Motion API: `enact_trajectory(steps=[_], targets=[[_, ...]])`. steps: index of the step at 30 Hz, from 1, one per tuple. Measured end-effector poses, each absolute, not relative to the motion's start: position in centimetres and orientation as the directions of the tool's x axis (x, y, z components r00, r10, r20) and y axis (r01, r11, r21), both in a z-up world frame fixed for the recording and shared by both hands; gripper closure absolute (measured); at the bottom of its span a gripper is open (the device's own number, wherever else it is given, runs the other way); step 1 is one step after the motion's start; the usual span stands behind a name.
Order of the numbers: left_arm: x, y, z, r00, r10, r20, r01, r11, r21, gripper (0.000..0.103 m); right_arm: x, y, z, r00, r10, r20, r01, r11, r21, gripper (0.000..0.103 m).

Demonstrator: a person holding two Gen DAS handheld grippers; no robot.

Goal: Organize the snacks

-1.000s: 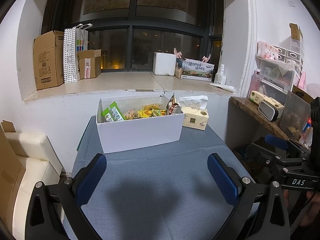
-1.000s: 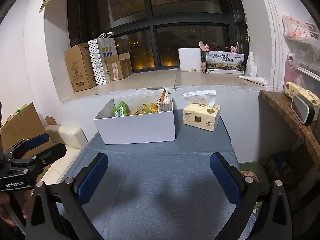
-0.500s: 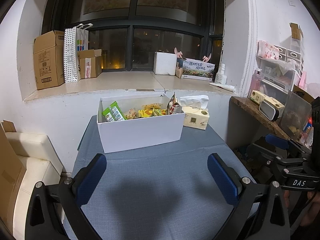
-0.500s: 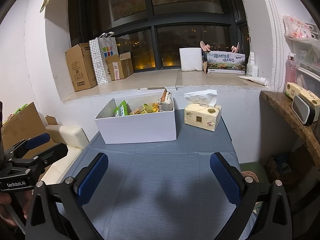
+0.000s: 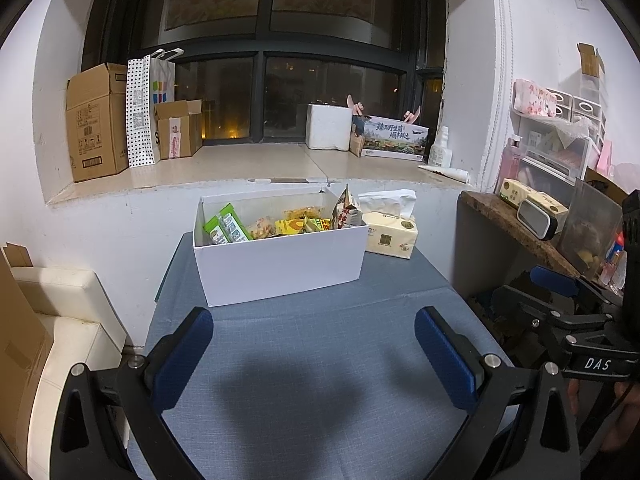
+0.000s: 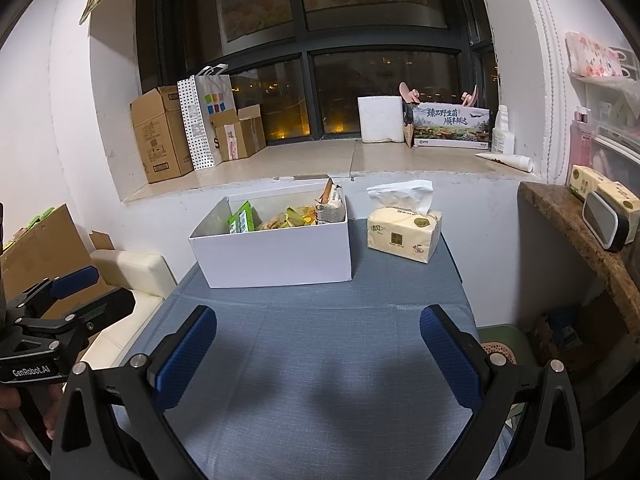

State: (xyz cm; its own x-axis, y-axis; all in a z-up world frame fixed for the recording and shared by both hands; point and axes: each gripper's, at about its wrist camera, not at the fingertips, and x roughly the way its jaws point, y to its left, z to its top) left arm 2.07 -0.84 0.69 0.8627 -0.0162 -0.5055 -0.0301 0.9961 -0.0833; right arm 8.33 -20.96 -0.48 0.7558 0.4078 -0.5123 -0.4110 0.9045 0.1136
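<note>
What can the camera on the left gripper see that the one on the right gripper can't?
Only the left view shows the right gripper, open, and white plastic drawers. Only the right view shows the left gripper, open, and a green bin with a perforated lid. Both show the white cardboard box of snack packets, the yellow tissue pack and the blue-grey tablecloth.

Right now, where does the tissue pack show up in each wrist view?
Left wrist: tissue pack sits right of centre, touching the white box's right end.
Right wrist: tissue pack sits right of centre, apart from the box.
Shared landmark: the white box.
</note>
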Motion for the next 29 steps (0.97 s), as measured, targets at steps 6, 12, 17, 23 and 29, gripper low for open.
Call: enact_trajectory(steps=[6, 12, 17, 23, 29], targets=[[2.08, -0.92, 0.69, 0.864, -0.020, -0.503, -0.024, 0.996, -0.081, 0.000, 8.34, -20.94, -0.52, 0.756, 0.407, -0.513, -0.411, 0.905, 0.112, 0.000], [2.30, -0.94, 0.67, 0.864, -0.022, -0.503, -0.021, 0.997, -0.081, 0.000, 8.26, -20.91, -0.50, 0.755, 0.406, -0.515, -0.411, 0.905, 0.111, 0.000], [2.25, -1.07, 0.67, 0.867, -0.022, -0.497, -0.018, 0.997, -0.075, 0.000, 8.20, -20.85, -0.51, 0.756, 0.404, -0.515, -0.409, 0.906, 0.109, 0.000], [2.24, -1.10, 0.58, 0.867, -0.025, -0.497, -0.015, 0.997, -0.077, 0.000, 8.10, -20.78, -0.48, 0.756, 0.404, -0.515, -0.410, 0.906, 0.108, 0.000], [2.32, -1.04, 0.26, 0.862, -0.027, -0.507, -0.014, 0.997, -0.077, 0.000, 8.11, -20.83, -0.56, 0.755, 0.402, -0.518, -0.406, 0.907, 0.112, 0.000]])
